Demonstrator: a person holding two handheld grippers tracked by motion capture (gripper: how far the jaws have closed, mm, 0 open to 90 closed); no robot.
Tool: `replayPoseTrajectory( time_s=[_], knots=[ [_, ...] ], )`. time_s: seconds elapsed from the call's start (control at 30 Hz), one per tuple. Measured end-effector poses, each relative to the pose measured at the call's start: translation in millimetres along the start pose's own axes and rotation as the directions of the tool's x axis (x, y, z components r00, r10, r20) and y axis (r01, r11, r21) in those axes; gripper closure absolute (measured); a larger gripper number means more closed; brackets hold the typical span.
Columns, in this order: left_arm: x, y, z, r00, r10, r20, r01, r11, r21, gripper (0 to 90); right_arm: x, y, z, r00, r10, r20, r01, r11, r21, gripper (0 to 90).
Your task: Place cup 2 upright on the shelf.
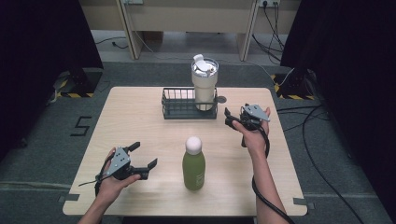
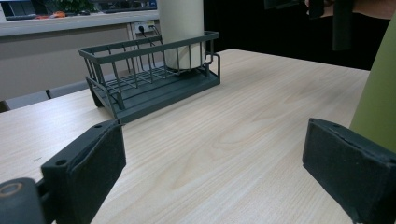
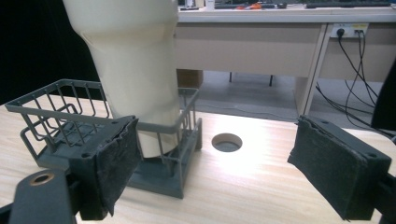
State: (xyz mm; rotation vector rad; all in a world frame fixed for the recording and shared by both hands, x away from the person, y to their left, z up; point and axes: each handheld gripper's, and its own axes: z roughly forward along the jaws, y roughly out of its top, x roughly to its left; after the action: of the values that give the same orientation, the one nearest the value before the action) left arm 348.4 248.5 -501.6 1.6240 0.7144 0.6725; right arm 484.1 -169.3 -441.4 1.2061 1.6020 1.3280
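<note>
A green bottle (image 1: 194,164) with a white cap stands upright on the wooden table (image 1: 140,121), near the front middle. A dark wire basket (image 1: 180,103) sits at the back middle, and a cream tumbler (image 1: 204,84) stands in its right end. My left gripper (image 1: 144,155) is open, left of the bottle and apart from it. In the left gripper view its jaws (image 2: 215,172) are spread, with the bottle (image 2: 378,107) at the right edge and the basket (image 2: 149,79) ahead. My right gripper (image 1: 227,117) is open just right of the basket. Its view has the tumbler (image 3: 135,70) in the basket (image 3: 70,126) ahead of the open gripper (image 3: 215,168).
A round hole (image 1: 221,99) in the tabletop lies right of the basket, also in the right gripper view as the hole (image 3: 227,142). Desks (image 1: 187,18) stand beyond the table. Cables (image 1: 322,140) run over the floor on the right. Black curtains flank both sides.
</note>
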Motion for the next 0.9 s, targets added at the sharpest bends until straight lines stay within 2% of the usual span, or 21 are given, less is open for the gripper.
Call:
replayPoseTrajectory(
  time_s=[0.3,0.63,0.9],
  knots=[
    [-1.3,0.7,2.3,1.0000,0.003,0.000,-0.003,1.0000,0.002,5.4,-7.5,-13.8,-17.2,0.9999,0.011,0.004,-0.011,1.000,0.008,14.8],
    [-8.0,4.3,-1.4,0.9997,0.016,0.018,-0.015,0.9997,-0.020,5.5,-10.7,-33.3,-32.7,0.9992,0.020,0.036,-0.020,1.000,0.024,14.8],
    [-15.4,13.1,-1.4,0.9988,0.024,0.042,-0.022,0.9988,-0.044,5.4,-13.8,-34.3,-41.9,0.9991,0.010,0.042,-0.010,1.000,0.015,14.8]
  ],
)
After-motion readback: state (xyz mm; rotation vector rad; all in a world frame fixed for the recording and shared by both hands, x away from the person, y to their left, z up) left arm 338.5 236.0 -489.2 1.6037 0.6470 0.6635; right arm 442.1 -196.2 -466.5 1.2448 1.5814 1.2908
